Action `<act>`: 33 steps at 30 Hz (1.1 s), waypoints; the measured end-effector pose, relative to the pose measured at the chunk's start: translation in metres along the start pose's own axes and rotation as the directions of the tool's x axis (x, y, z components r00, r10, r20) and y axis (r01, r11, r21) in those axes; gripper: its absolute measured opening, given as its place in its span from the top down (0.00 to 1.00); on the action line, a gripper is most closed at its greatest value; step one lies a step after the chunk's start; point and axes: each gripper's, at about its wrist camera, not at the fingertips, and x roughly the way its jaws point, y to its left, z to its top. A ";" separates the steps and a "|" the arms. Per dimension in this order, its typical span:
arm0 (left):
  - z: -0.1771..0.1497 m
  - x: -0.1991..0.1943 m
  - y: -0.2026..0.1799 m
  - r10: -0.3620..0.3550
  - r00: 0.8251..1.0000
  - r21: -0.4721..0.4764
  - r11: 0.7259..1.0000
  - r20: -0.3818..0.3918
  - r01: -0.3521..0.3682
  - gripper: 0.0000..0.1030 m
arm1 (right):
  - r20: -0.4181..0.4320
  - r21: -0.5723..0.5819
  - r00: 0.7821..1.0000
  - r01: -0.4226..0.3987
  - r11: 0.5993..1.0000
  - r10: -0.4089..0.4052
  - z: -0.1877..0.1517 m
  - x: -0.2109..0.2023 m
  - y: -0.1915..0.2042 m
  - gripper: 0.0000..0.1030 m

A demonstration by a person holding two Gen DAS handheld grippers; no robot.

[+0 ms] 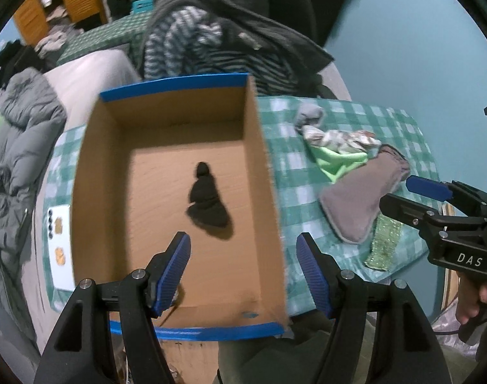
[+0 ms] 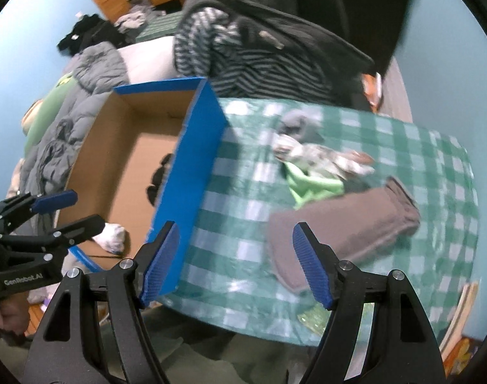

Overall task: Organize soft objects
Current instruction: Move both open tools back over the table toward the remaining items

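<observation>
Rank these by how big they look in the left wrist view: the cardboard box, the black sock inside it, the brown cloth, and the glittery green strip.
1. cardboard box, by far
2. brown cloth
3. black sock, not much smaller than the cloth
4. glittery green strip
Fisheye stretch makes the middle pair a close call.

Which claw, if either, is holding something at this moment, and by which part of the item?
Neither. The left claw is open above the cardboard box, and the right claw is open above the brown sock, gripping nothing.
</observation>
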 end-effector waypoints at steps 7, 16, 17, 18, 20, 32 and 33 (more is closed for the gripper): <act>0.011 0.012 -0.037 -0.026 1.000 0.090 0.996 -0.017 0.027 0.32 | -0.002 0.101 0.999 0.046 0.994 -0.046 -0.020 -0.009 -0.042 0.28; 0.017 0.033 -0.084 -0.050 0.997 0.186 0.981 -0.052 0.059 0.32 | -0.041 0.226 0.993 0.114 0.967 -0.107 -0.051 -0.009 -0.095 0.28; 0.017 0.035 -0.088 -0.049 0.997 0.196 0.979 -0.056 0.059 0.32 | -0.047 0.239 0.993 0.119 0.964 -0.111 -0.055 -0.009 -0.100 0.28; 0.017 0.038 -0.093 -0.048 0.997 0.208 0.976 -0.061 0.060 0.32 | -0.051 0.249 0.992 0.122 0.961 -0.113 -0.058 -0.008 -0.104 0.28; 0.017 0.043 -0.103 -0.047 0.996 0.235 0.970 -0.071 0.063 0.32 | -0.061 0.270 0.991 0.131 0.954 -0.119 -0.066 -0.008 -0.111 0.28; 0.008 0.075 -0.138 -0.025 0.992 0.338 0.939 -0.124 0.066 0.32 | -0.113 0.349 0.986 0.153 0.925 -0.120 -0.102 0.017 -0.129 0.28; 0.007 0.078 -0.140 -0.024 0.992 0.344 0.937 -0.126 0.067 0.32 | -0.120 0.354 0.986 0.152 0.923 -0.116 -0.104 0.022 -0.131 0.28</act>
